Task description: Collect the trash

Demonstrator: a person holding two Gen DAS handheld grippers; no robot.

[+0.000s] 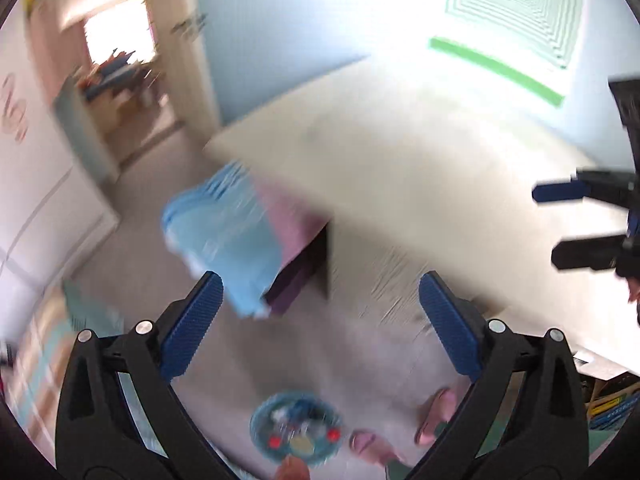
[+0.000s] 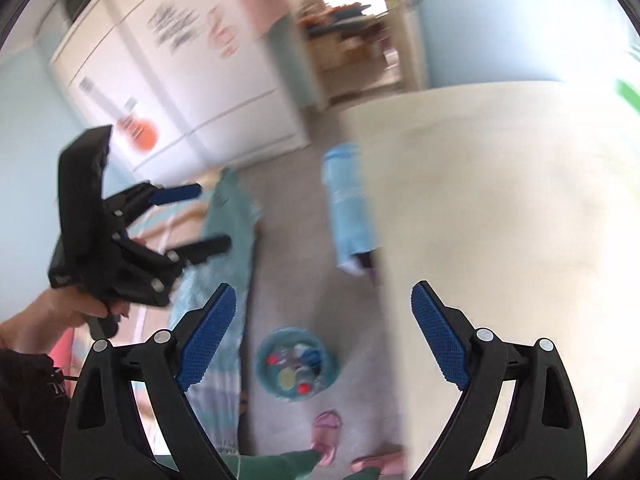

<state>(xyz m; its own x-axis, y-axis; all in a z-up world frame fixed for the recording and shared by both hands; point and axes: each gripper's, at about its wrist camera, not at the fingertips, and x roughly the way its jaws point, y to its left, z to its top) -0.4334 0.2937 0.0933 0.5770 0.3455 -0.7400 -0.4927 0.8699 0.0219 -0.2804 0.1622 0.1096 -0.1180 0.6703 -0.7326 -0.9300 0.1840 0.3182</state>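
A round blue bin (image 1: 296, 434) stands on the grey floor far below, holding several bits of trash, among them red caps and a yellow disc. The right wrist view shows the same bin (image 2: 296, 364). My left gripper (image 1: 318, 284) is open high above the floor with nothing between its blue pads; the right wrist view catches this gripper (image 2: 216, 216) at the left, held by a hand (image 2: 52, 316). My right gripper (image 2: 323, 292) is also open and empty, and appears at the right edge of the left wrist view (image 1: 546, 224). Both views are motion-blurred.
A cream table (image 1: 400, 160) fills the right side, with a light blue chair (image 1: 224, 236) at its corner. Pink slippers (image 2: 328, 432) are on the floor near the bin. A teal-covered bed (image 2: 228, 232), a white wardrobe (image 2: 192, 80) and an open doorway (image 2: 352, 20) lie beyond.
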